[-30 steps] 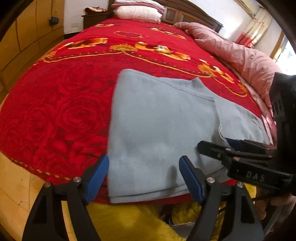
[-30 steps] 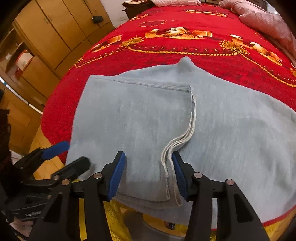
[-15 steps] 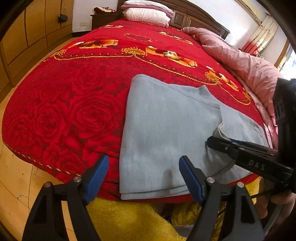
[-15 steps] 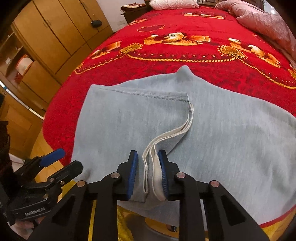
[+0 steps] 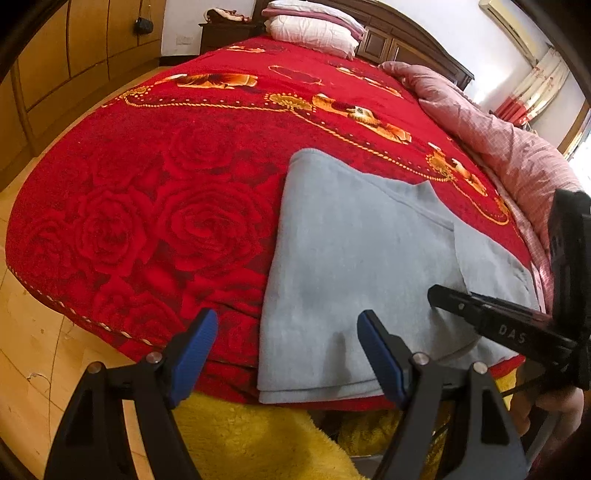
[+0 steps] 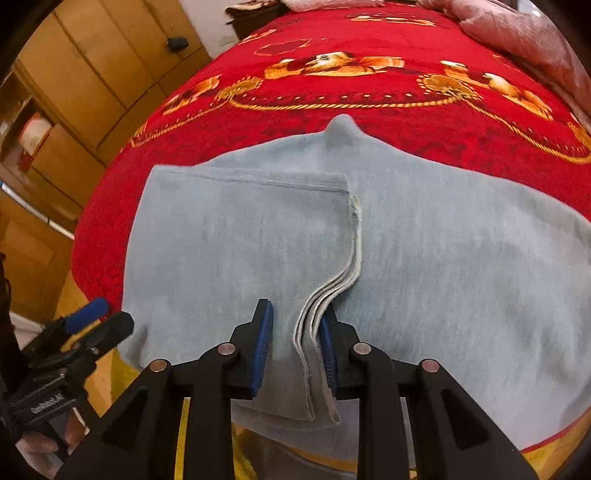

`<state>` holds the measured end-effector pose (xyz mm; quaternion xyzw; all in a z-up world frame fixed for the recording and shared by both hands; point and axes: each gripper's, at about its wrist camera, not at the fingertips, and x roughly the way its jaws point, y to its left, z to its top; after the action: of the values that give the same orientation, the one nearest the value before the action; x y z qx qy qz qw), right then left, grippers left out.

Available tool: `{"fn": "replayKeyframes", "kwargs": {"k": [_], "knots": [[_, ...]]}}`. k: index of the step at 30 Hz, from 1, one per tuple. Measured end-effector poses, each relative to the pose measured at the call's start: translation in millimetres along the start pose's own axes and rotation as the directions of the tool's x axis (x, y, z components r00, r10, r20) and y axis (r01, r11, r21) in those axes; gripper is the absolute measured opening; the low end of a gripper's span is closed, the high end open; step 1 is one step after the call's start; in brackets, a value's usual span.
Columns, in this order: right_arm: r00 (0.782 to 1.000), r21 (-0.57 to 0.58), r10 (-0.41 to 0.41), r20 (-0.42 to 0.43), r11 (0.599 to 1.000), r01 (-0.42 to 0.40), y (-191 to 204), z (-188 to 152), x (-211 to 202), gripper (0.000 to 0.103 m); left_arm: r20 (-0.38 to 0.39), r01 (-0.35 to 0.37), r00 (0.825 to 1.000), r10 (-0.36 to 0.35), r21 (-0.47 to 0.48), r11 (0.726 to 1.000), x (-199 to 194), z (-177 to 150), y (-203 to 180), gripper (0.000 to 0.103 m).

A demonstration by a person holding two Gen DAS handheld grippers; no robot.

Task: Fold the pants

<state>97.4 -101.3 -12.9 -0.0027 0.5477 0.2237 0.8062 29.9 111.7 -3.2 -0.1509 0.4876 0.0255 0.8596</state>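
Note:
Light grey pants [image 6: 424, 266] lie partly folded on the red bed near its front edge, and show in the left wrist view [image 5: 351, 266] too. A folded layer covers the left half, with its stacked hem edges [image 6: 332, 291] running toward me. My right gripper [image 6: 295, 350] straddles those hem edges at the front, its jaws partly apart around the cloth. My left gripper [image 5: 286, 354] is open and empty, over the front left corner of the pants. The right gripper also shows at the right of the left wrist view [image 5: 480, 314].
The bed has a red rose-patterned blanket [image 5: 166, 221]. A pink quilt [image 5: 498, 140] lies along its right side and pillows [image 5: 314, 26] at the head. Wooden wardrobes [image 6: 92, 74] stand to the left. Yellow fluffy cloth [image 5: 240, 435] hangs below the front edge.
The right gripper closed on the hem edges half a second ago and has now opened partly. The left gripper has drawn back and to the left, staying open.

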Motion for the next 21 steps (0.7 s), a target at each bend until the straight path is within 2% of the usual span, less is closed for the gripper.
{"fn": "replayKeyframes", "kwargs": {"k": [1,2,3,4,8,13,17,21], "knots": [[1.000,-0.034,-0.012,-0.009,0.999,0.012,3.8,2.8,0.5,0.026,0.000,0.001,1.000,-0.001,-0.004,1.000,-0.5,1.0,0.1,0.081],[1.000,-0.051,-0.018,-0.014,0.999,0.018,5.6,5.0,0.0,0.021,0.002,0.000,1.000,0.000,-0.008,1.000,-2.1,1.2,1.1,0.081],[1.000,-0.064,-0.021,-0.011,0.998,0.020,8.2,7.0,-1.9,0.011,0.004,-0.001,1.000,0.001,-0.010,1.000,-3.3,1.6,0.8,0.081],[1.000,-0.086,-0.028,0.007,0.996,0.028,12.2,9.0,-7.8,0.007,0.010,-0.003,1.000,0.003,-0.009,1.000,-5.5,2.3,0.6,0.081],[0.997,-0.121,0.011,0.083,0.993,-0.001,16.9,10.9,-34.9,0.006,0.044,-0.028,0.999,0.028,0.003,1.000,-14.4,5.2,-1.7,0.081],[0.981,-0.116,0.066,0.182,0.992,-0.046,19.3,10.7,-74.6,0.006,0.091,-0.032,0.995,0.034,-0.017,0.999,-27.4,9.1,-1.8,0.081],[0.960,-0.113,0.037,0.278,0.994,-0.005,11.7,6.5,-108.1,0.006,0.110,-0.036,0.993,0.037,-0.005,0.999,-34.1,10.4,-4.4,0.081],[0.952,-0.096,-0.001,0.306,0.995,0.032,-8.1,2.3,-131.5,0.006,0.110,-0.037,0.993,0.037,0.001,0.999,-34.6,10.3,-8.7,0.081]]}}
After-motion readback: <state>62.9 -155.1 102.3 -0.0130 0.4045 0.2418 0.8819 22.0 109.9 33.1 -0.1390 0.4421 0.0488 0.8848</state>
